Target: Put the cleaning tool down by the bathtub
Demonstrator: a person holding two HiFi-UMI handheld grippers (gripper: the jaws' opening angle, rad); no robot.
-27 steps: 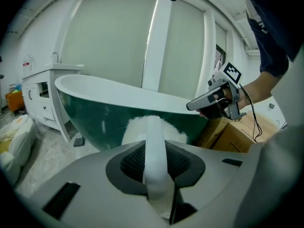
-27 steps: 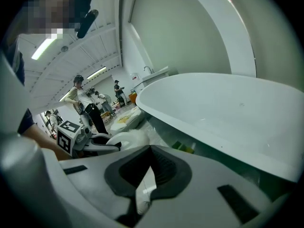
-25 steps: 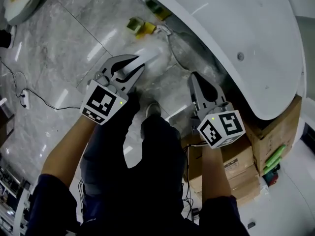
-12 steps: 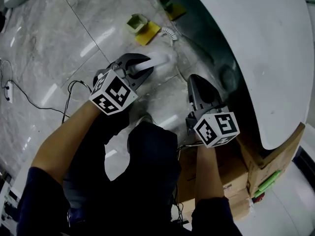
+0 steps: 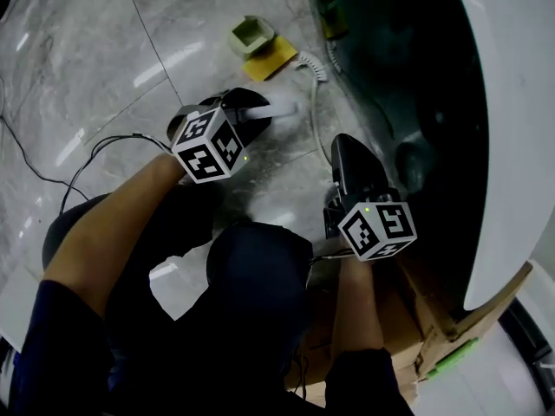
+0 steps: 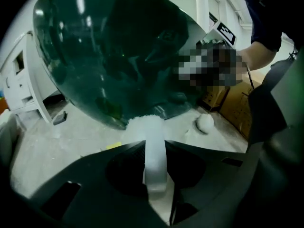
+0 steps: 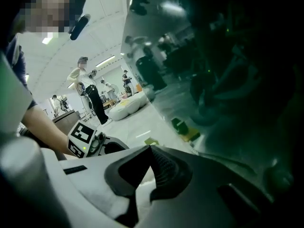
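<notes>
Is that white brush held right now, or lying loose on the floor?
Held: the left tool clamps the white brush by its handle.

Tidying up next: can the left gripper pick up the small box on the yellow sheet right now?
Probably not. The left gripper is shut on the white cleaning tool, so its jaws are full. The floor up to the small box looks free; the empty right gripper seems better placed.

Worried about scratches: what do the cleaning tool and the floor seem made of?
The cleaning tool: smooth, white, plastic-looking handle; fluffy white head, probably microfibre or cotton. The floor: polished grey stone or marble-look tile, given veining, grout lines, glare.
</notes>
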